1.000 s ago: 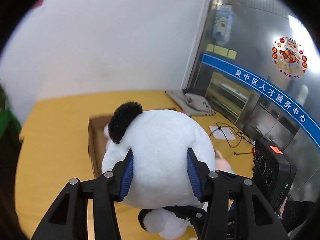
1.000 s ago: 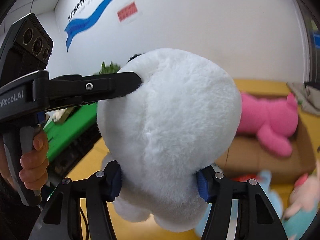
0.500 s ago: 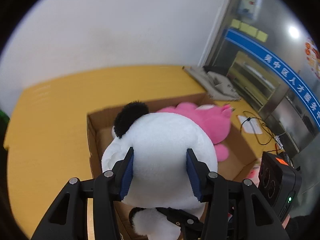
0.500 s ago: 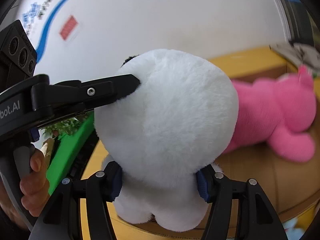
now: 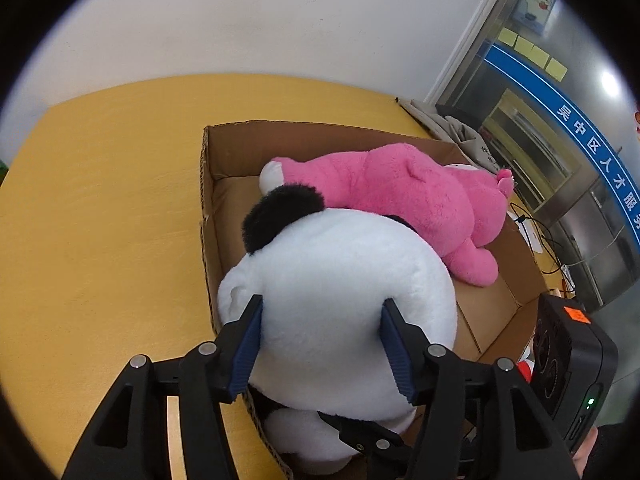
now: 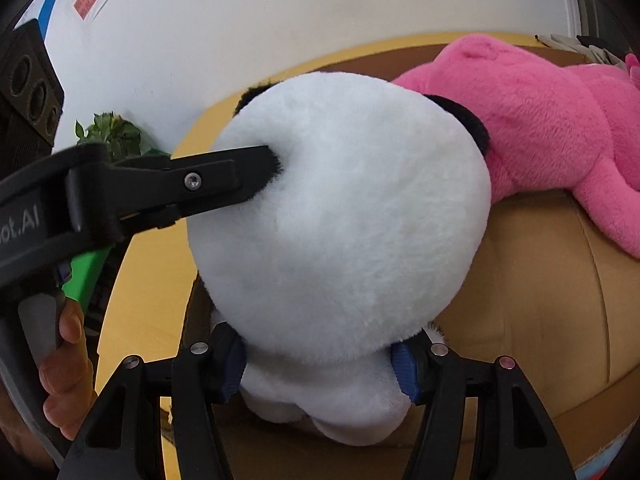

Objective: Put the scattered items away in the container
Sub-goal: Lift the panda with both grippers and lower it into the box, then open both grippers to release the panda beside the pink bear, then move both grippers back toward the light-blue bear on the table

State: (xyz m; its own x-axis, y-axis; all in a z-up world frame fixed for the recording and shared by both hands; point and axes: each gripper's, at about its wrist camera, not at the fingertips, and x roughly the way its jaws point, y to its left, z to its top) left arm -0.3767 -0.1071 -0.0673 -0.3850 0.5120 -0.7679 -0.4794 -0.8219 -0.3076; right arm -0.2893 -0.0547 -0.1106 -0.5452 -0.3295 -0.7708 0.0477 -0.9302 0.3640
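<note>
The panda toy (image 5: 336,304) looks soft and light. Both tools squeeze its squashy sides; both are starting to let go.

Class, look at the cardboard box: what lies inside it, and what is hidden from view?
Inside the cardboard box lies a pink plush toy, with the white panda plush beside it. The toys cover much of the box floor; anything beneath them cannot be seen.
</note>
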